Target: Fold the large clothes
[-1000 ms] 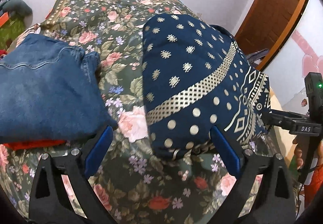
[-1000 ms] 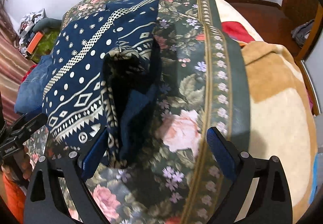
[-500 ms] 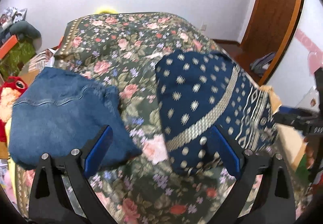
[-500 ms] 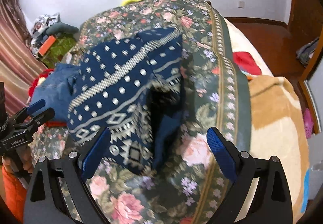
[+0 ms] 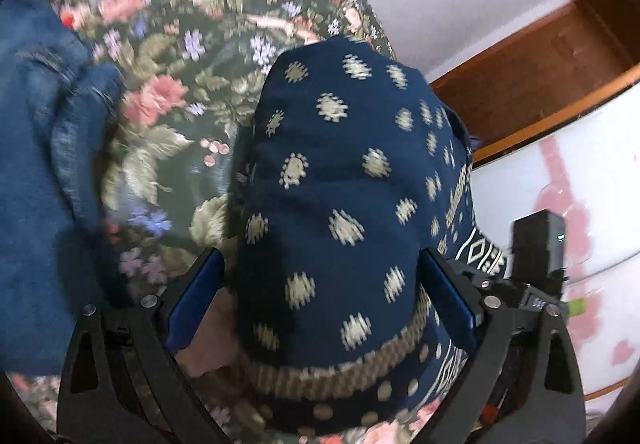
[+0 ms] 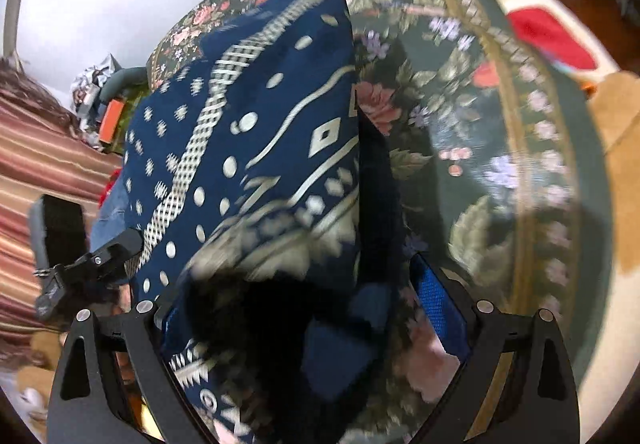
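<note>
both grippers gape around one navy garment; one jeans beside

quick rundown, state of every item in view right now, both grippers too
navy blue patterned cloth: folded into a thick bundle, lying on the bed
blue denim jeans: folded, lying left of the navy cloth, apart from it
floral green bedspread: spread flat under both garments
left gripper: open, straddling the navy cloth's near end
right gripper: open, navy cloth's edge between its fingers
red cloth: lying at the far bed edge
</note>
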Demonstrator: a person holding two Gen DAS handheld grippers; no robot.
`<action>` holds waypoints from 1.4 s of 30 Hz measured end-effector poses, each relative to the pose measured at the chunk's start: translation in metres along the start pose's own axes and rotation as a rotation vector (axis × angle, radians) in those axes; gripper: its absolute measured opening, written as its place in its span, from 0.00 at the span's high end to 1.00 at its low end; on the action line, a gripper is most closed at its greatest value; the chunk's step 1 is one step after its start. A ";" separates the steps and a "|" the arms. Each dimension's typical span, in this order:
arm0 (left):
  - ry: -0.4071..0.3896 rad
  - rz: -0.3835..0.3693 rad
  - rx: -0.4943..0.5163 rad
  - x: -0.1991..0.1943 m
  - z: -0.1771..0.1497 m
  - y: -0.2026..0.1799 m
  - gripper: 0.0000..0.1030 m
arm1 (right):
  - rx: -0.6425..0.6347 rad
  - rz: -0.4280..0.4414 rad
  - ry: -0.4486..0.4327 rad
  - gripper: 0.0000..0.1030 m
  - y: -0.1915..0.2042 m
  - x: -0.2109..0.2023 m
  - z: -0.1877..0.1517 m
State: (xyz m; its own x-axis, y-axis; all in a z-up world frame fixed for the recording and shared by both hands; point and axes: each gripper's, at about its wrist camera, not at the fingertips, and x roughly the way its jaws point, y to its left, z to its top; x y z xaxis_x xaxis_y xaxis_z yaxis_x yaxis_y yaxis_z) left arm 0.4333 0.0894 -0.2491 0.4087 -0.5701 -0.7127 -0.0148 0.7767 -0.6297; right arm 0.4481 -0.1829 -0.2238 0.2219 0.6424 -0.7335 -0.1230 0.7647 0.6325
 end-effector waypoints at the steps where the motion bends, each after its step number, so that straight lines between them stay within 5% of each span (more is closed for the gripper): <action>1: 0.007 -0.009 -0.007 0.004 0.002 0.001 0.05 | 0.009 0.019 0.010 0.08 -0.002 0.003 0.002; 6: 0.031 -0.055 -0.019 0.019 0.009 0.001 0.05 | 0.018 0.095 0.023 0.12 -0.001 0.010 0.007; 9: 0.033 -0.046 -0.012 0.022 0.012 -0.003 0.06 | 0.017 0.147 0.042 0.31 0.004 0.011 0.005; 14: 0.017 -0.003 0.039 0.011 0.006 -0.016 0.24 | -0.014 0.130 0.033 0.62 0.020 0.002 -0.001; 17: 0.009 0.006 0.049 -0.004 0.002 -0.025 0.29 | -0.032 0.118 0.028 0.69 0.037 -0.005 -0.003; 33: -0.261 0.006 0.171 -0.179 0.012 -0.039 0.33 | -0.267 0.162 -0.098 0.70 0.203 -0.028 0.007; 42: -0.406 0.153 0.122 -0.267 0.039 0.022 0.33 | -0.377 0.252 -0.068 0.70 0.278 0.029 0.015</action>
State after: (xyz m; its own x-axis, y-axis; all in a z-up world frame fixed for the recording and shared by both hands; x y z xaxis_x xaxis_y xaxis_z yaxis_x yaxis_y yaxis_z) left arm 0.3596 0.2691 -0.0602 0.7356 -0.3134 -0.6006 -0.0055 0.8837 -0.4680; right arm 0.4350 0.0472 -0.0657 0.2013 0.8156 -0.5425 -0.5216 0.5581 0.6454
